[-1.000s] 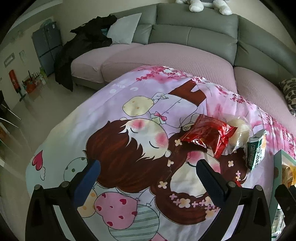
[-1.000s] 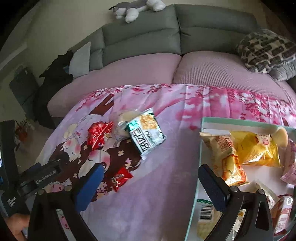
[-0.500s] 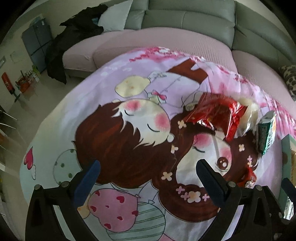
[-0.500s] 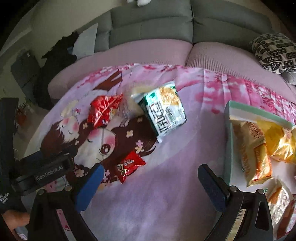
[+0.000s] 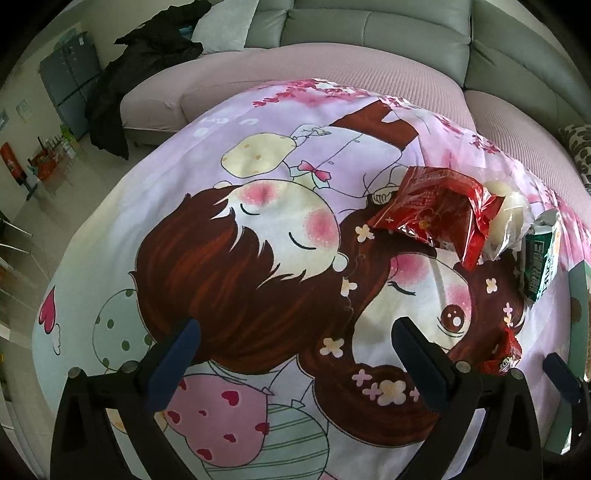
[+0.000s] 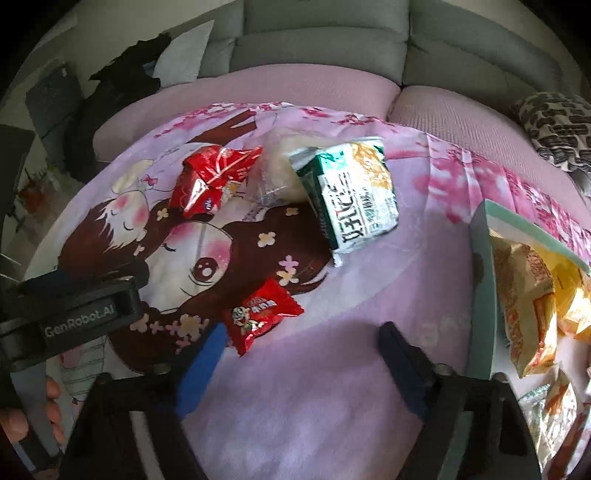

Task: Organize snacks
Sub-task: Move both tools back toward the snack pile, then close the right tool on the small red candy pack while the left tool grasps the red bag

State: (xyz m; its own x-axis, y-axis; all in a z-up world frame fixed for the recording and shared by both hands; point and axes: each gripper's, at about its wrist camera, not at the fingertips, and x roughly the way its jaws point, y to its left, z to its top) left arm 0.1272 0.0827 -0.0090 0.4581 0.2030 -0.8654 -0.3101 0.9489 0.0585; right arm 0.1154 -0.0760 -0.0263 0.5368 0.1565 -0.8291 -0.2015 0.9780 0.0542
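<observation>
Loose snacks lie on a pink cartoon-print cloth (image 6: 332,369). In the right wrist view a small red packet (image 6: 260,314) lies just ahead of my right gripper (image 6: 301,363), its lower corner beside the left fingertip. The jaws are closing, with only cloth between them and no pad touching the packet. Farther off are a green-and-white packet (image 6: 351,195), a clear-wrapped pale bun (image 6: 280,170) and a crumpled red bag (image 6: 210,181). My left gripper (image 5: 297,354) hangs open over the printed cloth with nothing in it. The red bag (image 5: 432,214) lies ahead of it to the right.
A teal-rimmed box (image 6: 480,277) at the right holds an orange bag (image 6: 528,306), a yellow bag (image 6: 569,291) and other packets. A grey sofa (image 5: 369,33) with a pink seat cover curves behind. A hand (image 6: 51,398) holds the left gripper's body (image 6: 74,310).
Both grippers have sunk closer to the cloth. The right one swung left from the box to the small red packet, and its jaws have narrowed.
</observation>
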